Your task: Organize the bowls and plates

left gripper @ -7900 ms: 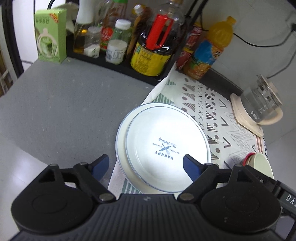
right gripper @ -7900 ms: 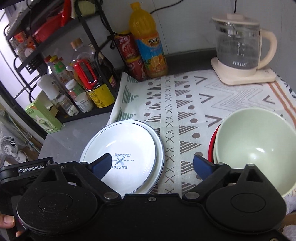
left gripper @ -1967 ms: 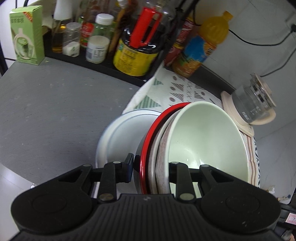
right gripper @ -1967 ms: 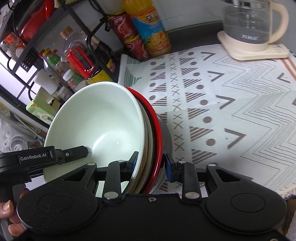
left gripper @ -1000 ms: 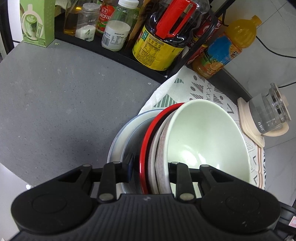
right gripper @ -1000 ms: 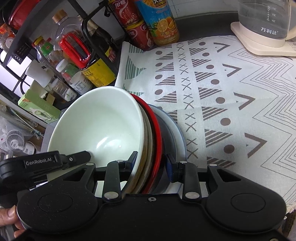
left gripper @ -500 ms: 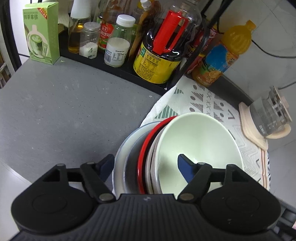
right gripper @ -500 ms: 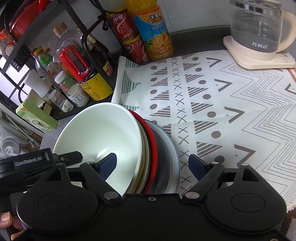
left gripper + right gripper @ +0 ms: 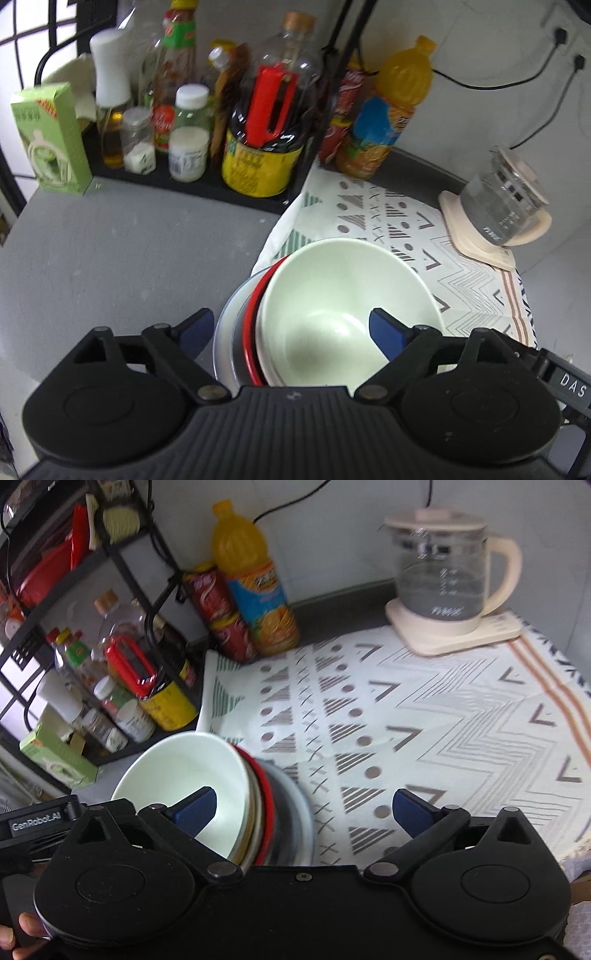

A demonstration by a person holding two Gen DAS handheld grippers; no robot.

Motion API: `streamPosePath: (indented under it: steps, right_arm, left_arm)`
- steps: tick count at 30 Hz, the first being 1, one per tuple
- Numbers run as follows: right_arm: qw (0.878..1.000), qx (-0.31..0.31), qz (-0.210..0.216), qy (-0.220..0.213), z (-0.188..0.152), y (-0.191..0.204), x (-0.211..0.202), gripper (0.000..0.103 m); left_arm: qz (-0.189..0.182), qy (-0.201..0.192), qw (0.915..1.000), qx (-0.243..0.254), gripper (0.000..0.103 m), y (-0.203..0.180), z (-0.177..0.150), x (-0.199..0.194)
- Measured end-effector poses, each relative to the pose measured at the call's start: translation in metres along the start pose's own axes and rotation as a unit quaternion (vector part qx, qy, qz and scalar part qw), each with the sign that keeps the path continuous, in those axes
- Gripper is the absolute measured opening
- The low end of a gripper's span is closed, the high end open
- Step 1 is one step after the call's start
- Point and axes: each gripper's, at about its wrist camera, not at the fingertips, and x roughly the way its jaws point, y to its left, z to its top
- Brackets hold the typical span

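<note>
Left tongs [image 9: 291, 326] spread wide, blue fingers clear of the dishes on both sides. Right tongs [image 9: 303, 808] likewise apart, gripping nothing. Between them, pale green bowl [image 9: 343, 295] nested on a red-rimmed bowl [image 9: 252, 314] atop white plates [image 9: 225, 321], at the patterned cloth's [image 9: 424, 716] edge beside grey counter [image 9: 110, 243]. Kettle [image 9: 443, 579] well apart.

Left gripper [image 9: 291, 326]: jaws spread wide, blue fingertips [image 9: 384, 328] apart, nothing clamped. Right gripper [image 9: 304, 808]: jaws likewise spread wide, gripping nothing; the person's fingers [image 9: 26, 928] visible at the lower left edge.
</note>
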Motion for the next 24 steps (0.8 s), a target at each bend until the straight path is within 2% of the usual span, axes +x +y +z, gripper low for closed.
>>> streamPosePath:
  steps: [4,9,19,22,24]
  right_arm:
    - [1.000,0.005,-0.006,-0.024,-0.002,-0.007,-0.018,0.103]
    - [0.998,0.007,-0.033,-0.056,-0.008,-0.012,-0.043,0.103]
    - [0.991,0.012,-0.067,-0.113,-0.035,-0.022,-0.087,0.103]
    - [0.989,0.008,-0.069,-0.132,-0.045,-0.023,-0.103,0.103]
    - [0.987,0.010,-0.072,-0.142,-0.053,-0.024,-0.113,0.103]
  left_arm:
    - [-0.012,-0.025,0.9996,0.010,0.103,-0.004,-0.001,-0.017]
    - [-0.037,-0.046,0.9978,0.032,0.103,-0.005,-0.006,-0.033]
    - [-0.056,-0.074,0.9942,0.054,0.103,-0.001,-0.027,-0.072]
    - [-0.079,-0.087,0.9911,0.062,0.103,0.003,-0.037,-0.090]
    - [-0.074,-0.088,0.9910,0.067,0.103,0.005,-0.044,-0.099]
